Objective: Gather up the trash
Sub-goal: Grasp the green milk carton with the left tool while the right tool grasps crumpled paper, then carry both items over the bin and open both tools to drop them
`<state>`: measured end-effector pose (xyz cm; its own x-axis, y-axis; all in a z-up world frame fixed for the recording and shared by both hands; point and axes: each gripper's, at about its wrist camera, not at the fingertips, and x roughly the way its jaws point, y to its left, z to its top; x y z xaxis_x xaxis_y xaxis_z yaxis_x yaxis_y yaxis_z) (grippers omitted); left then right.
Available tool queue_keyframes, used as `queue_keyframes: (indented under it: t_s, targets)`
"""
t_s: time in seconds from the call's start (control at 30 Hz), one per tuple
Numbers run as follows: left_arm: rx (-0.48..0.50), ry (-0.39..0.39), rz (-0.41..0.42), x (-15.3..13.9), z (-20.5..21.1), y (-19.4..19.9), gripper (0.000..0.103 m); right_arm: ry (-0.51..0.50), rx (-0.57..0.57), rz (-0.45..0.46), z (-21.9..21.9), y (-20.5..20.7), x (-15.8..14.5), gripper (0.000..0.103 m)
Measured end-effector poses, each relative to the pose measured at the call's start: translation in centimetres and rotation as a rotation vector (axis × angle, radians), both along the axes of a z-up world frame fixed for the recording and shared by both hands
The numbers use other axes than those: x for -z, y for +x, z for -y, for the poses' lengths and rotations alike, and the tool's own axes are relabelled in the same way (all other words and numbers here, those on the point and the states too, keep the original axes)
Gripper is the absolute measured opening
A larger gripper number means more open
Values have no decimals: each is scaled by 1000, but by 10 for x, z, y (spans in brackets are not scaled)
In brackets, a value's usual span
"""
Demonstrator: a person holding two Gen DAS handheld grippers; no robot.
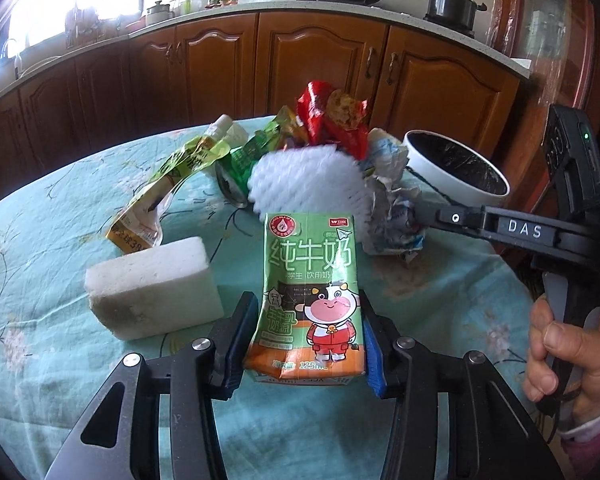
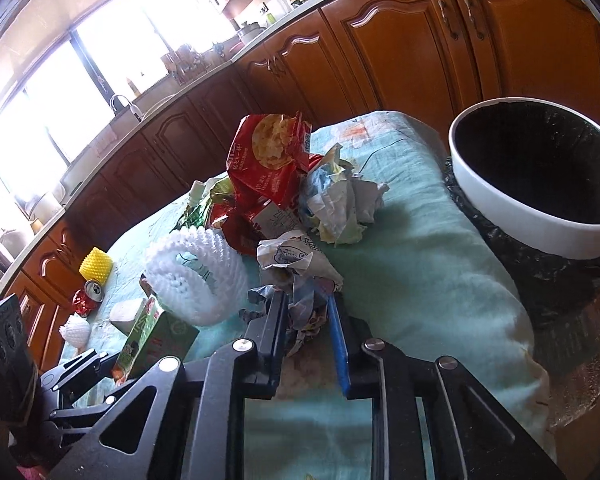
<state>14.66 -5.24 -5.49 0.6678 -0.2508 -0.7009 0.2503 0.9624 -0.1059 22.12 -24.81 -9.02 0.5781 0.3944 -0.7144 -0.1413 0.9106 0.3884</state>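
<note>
Two pieces of trash are gripped at once. The left gripper (image 1: 306, 316) is pinched on the green milk carton (image 1: 310, 300), which stands upright on the teal tablecloth (image 1: 60, 240) with its lower half between the blue pads, and the carton's sides are already squeezed inward. The right gripper (image 2: 306, 332) is nearly pressed together on a crumpled paper wad (image 2: 300, 272), of which only the lower tail is held between the fingers.

The bin (image 2: 536, 184) (white-rimmed, lined with a black bag) is seen at the right edge of the table, near the right gripper and further from the left one. The rest of the pile is left between: a white foam net (image 2: 196, 276), a red snack wrapper (image 2: 268, 168), a second paper ball (image 2: 340, 204), green pouches (image 1: 188, 160) and a white foam block (image 1: 152, 288).

Several slips are judged possible from here. The carton could be crushed further, so any leftover milk might be forced out onto the cloth. The paper wad is caught by a thin tail only, so it could be torn or dropped on the way to the bin. The foam net lies touching the wad's side and could be dragged along when it is lifted. The two grippers are close together, so a collision could be caused if both are carried to the bin at once
</note>
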Motion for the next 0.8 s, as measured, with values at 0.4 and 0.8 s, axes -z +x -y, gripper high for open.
queue_keyframes:
  t_s: [0.4, 0.8]
  targets:
    - [86, -52, 91, -29, 27, -18, 46, 74, 70, -13, 46, -21, -11, 16]
    - [-16, -78, 137, -49, 0, -28, 46, 48, -31, -114, -3, 28, 25, 49]
